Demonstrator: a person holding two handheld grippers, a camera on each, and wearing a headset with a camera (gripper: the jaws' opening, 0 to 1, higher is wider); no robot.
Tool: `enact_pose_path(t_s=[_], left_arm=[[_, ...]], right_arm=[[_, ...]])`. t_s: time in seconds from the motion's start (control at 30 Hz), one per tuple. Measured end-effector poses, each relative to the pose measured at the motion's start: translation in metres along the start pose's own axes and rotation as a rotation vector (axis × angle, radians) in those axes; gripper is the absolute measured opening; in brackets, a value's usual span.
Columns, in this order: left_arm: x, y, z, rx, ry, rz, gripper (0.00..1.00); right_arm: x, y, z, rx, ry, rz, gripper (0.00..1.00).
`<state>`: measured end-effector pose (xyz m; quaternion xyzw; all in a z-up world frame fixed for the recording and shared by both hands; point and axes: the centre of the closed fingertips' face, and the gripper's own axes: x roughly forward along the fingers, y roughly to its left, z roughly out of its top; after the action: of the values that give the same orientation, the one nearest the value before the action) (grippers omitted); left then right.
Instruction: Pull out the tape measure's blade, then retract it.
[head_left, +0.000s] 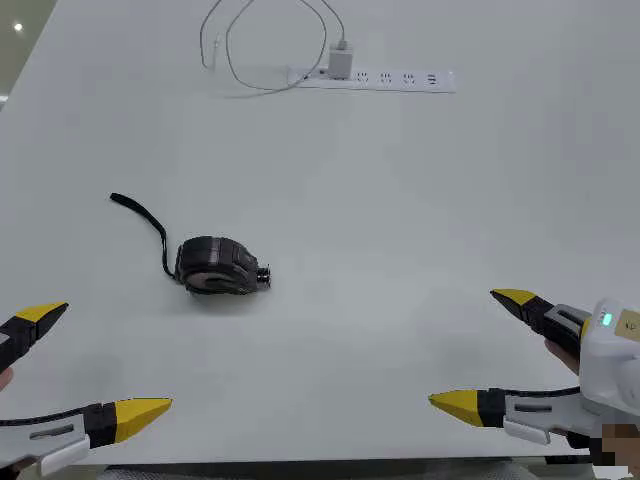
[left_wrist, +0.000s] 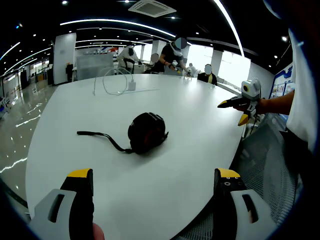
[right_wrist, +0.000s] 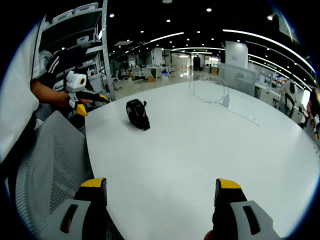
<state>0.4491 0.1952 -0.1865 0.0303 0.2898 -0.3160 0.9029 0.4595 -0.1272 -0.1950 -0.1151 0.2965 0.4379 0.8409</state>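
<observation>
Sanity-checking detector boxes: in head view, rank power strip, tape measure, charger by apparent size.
1. Power strip and tape measure: too close to rank; strip longer, tape bulkier, strip farther away.
2. Charger: clearly smallest.

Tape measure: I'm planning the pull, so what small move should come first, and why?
Probably bring the left gripper forward to the tape measure: it lies untouched on the table, nearer the left than the right gripper, and both are open.

The tape measure (head_left: 220, 266) lay on the table (head_left: 400, 200), a bit left of the middle, its strap (head_left: 140, 215) trailing back and left. A power strip (head_left: 385, 78) sat far behind it. The left gripper (head_left: 112, 357) and right gripper (head_left: 464, 347) were at the near edge, well apart from it.
</observation>
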Motion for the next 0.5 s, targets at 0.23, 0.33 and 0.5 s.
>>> enact_pose_path(t_s=[0.23, 0.33, 0.5], left_arm=[[0.0002, 0.0002, 0.0000, -0.002, 0.000, -0.002, 0.99], [0.0007, 0.0003, -0.0002, 0.000, 0.000, -0.002, 0.99], [0.0020, -0.0005, -0.0002, 0.002, 0.000, -0.007, 0.99]], right_arm=[[0.0002, 0.0011, -0.0035, 0.001, 0.006, 0.001, 0.88], [-0.0001, 0.0018, -0.0036, 0.002, 0.005, 0.001, 0.88], [0.0009, 0.0031, -0.0041, 0.002, 0.007, 0.003, 0.88]])
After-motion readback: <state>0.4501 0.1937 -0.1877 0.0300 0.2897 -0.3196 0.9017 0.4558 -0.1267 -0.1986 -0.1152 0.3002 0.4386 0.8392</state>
